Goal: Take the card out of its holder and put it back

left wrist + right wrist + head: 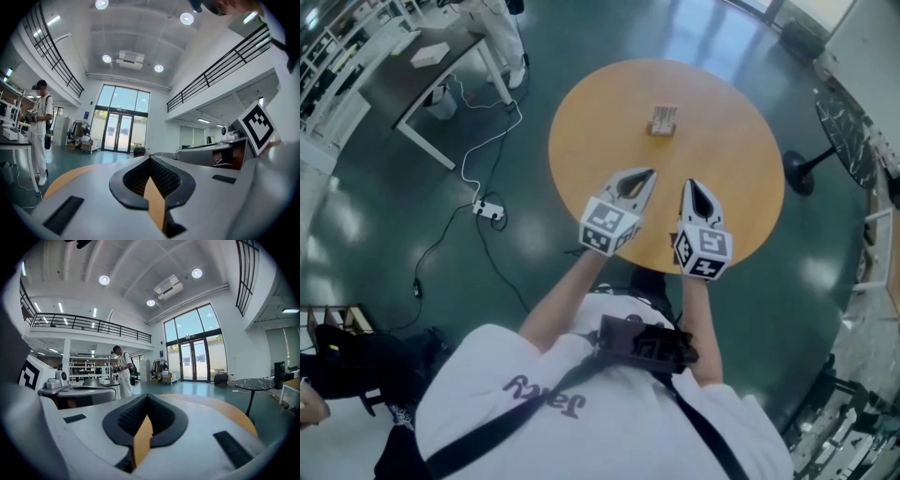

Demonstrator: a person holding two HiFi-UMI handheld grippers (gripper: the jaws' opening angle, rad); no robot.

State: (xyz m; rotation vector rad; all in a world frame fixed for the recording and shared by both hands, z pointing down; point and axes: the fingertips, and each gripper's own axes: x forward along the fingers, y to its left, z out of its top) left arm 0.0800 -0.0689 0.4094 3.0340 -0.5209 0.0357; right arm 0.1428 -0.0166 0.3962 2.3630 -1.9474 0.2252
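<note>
A small tan card holder [663, 120] with a pale card standing in it sits on the far middle of the round orange table [591, 112]. Both grippers hover over the table's near edge, well short of the holder. My left gripper [651, 172] is shut with nothing between its jaws; in the left gripper view its tips [150, 156] meet and point level across the hall. My right gripper [689, 184] is shut and empty too, its tips [147, 395] touching. The holder is hidden in both gripper views.
A grey desk [431, 70] stands at the far left, with a white cable and power strip [487, 210] on the green floor. A small black-based table [802, 169] stands to the right. A person in white [123, 371] stands by the desk.
</note>
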